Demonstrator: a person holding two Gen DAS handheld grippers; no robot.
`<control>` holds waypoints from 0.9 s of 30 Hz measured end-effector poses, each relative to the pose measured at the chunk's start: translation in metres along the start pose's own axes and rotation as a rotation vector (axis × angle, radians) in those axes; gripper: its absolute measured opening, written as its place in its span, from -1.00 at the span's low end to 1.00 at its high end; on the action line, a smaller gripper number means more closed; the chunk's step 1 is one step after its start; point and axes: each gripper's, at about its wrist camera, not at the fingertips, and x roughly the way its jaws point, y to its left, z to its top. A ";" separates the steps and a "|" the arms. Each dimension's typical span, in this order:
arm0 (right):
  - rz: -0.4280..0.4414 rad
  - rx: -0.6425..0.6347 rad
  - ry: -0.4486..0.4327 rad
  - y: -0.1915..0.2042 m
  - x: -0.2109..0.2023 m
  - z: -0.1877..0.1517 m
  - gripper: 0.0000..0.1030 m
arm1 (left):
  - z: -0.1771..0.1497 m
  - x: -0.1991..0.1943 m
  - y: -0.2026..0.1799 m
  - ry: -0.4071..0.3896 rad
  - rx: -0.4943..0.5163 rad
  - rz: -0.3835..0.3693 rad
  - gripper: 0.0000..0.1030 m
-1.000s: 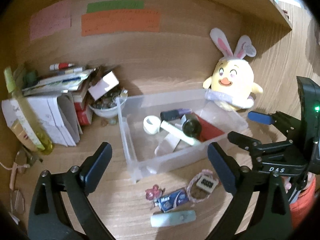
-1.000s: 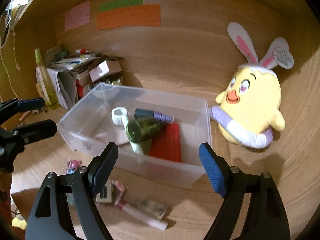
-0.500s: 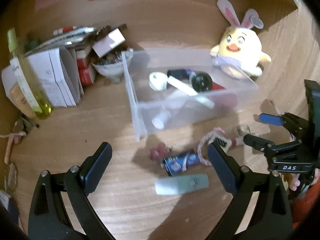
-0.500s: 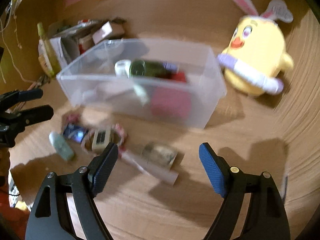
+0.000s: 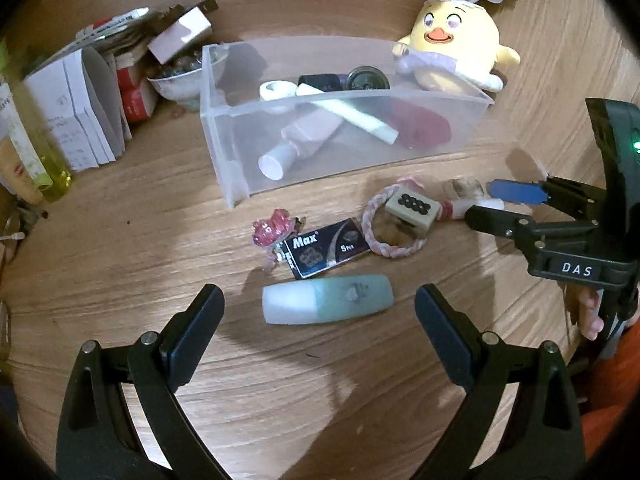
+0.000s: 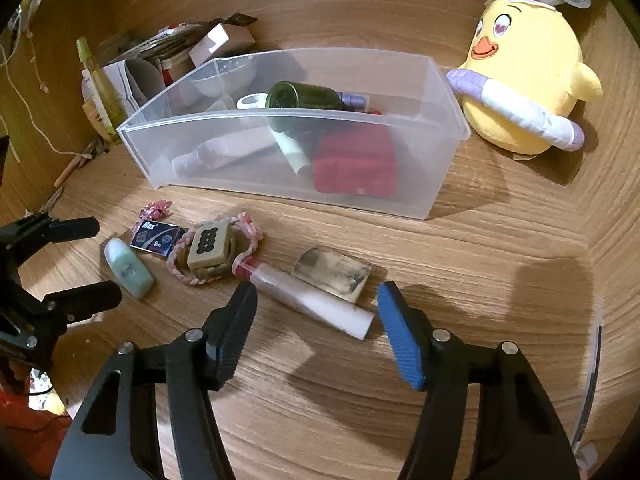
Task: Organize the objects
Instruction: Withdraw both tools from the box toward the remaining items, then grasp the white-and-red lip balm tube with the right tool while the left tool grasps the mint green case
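**Listener:** Start at my left. What lies there?

**Operator:** I have the left gripper (image 5: 316, 330) low over the wooden desk (image 5: 320, 400), jaws spread wide, nothing between them. Just ahead of its fingertips lies a pale green bottle (image 5: 327, 299). Its long axis runs crosswise, cap end toward the left finger, so it spans the gap rather than pointing away from me. Just behind it sit a dark card marked Max (image 5: 327, 247) and a pink clip (image 5: 271, 229).

**Listener:** And moving right?

**Operator:** Next is a pink braided ring (image 6: 216, 254) with a tile charm (image 6: 209, 245) on top. Then comes a white tube (image 6: 310, 299), the thing nearest my right gripper (image 6: 316, 330). The tube lies on a slant: its red end is up by the ring, and its white end is down by the blue right finger. A small tan packet (image 6: 331, 275) touches its far side.

**Listener:** Is the right gripper holding it?

**Operator:** No. Its jaws have just been closing and now stand partly closed, not gripping. The tube's lower half lies just ahead of the gap, and neither pad presses on it.

**Listener:** Where does it all go?

**Operator:** I judge into the clear bin (image 6: 280, 192), behind the loose things, already holding several items. A yellow chick plush (image 6: 528, 80) sits to the bin's right. Each hand has its own target, with the right hand nearer the tube.
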 end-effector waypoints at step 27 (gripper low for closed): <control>0.069 -0.096 0.044 0.021 0.005 0.000 -0.24 | -0.002 0.011 -0.001 0.037 -0.027 -0.012 0.76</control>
